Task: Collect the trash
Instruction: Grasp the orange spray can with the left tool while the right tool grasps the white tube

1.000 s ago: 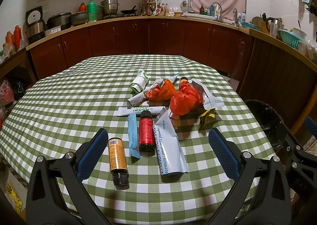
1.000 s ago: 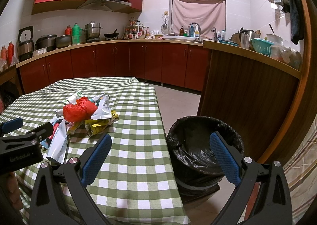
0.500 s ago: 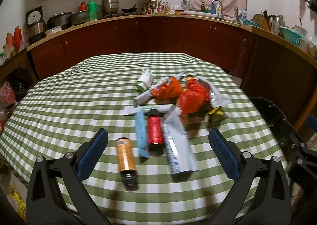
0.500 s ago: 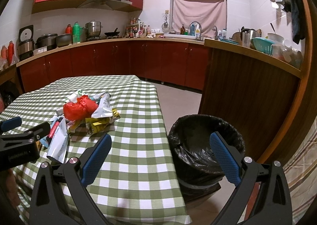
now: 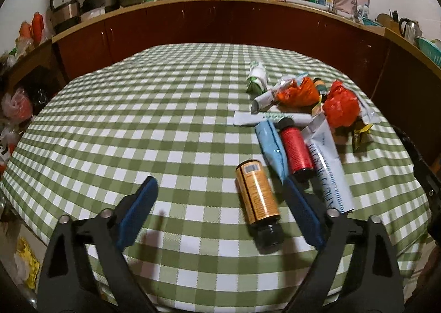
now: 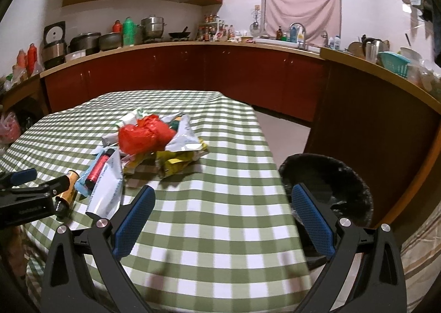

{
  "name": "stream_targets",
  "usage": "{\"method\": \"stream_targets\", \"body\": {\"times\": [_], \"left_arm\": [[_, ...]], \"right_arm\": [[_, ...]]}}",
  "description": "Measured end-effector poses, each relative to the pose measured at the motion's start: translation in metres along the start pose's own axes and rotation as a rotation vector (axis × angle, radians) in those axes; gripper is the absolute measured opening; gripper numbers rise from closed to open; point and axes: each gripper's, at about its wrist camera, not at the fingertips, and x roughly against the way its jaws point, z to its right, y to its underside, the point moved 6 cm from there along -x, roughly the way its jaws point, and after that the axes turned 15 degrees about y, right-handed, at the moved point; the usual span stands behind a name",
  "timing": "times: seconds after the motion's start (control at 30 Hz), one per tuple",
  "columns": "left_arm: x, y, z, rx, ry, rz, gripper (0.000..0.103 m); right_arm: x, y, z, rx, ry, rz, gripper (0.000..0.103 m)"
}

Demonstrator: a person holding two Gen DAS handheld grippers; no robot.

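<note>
A kitchen table (image 5: 137,131) under green check cloth. At 3 o'clock beside it on the floor, a black-lined bin (image 6: 328,175), contents unseen. Trash (image 6: 154,145) heaps at the table's 2 o'clock: red bags, wrappers, tubes, a red bottle (image 5: 296,150). The left gripper (image 5: 220,208) tilts down, jaws closing around an orange bottle (image 5: 257,197), not pressing it. The right gripper (image 6: 223,219) gapes wide, empty.

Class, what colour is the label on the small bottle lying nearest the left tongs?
Orange label, with a dark cap; clearest in the left wrist view.
</note>
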Motion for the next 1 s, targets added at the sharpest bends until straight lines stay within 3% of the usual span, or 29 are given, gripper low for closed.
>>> {"method": "stream_targets", "body": {"times": [0.17,0.43,0.57,0.93,0.97,1.0], "left_arm": [[-0.008,0.004,0.004,-0.001,0.029,-0.022,0.077],[-0.018,0.011,0.007,-0.024,0.082,-0.056,0.045],[-0.020,0.015,0.010,-0.056,0.094,-0.057,0.023],[-0.015,0.016,-0.008,-0.061,0.094,-0.041,0.023],[-0.015,0.015,-0.011,-0.059,0.092,-0.039,0.023],[-0.015,0.015,-0.012,-0.054,0.094,-0.037,0.023]], "right_arm": [[-0.003,0.003,-0.014,0.012,-0.025,-0.013,0.097],[-0.002,0.003,-0.031,0.023,-0.069,-0.017,0.097],[0.001,0.001,-0.048,0.033,-0.107,-0.015,0.097],[0.007,0.000,-0.103,0.099,-0.211,-0.015,0.095],[0.007,0.001,-0.107,0.107,-0.211,-0.014,0.089],[0.006,0.001,-0.111,0.117,-0.212,-0.017,0.077]]}}
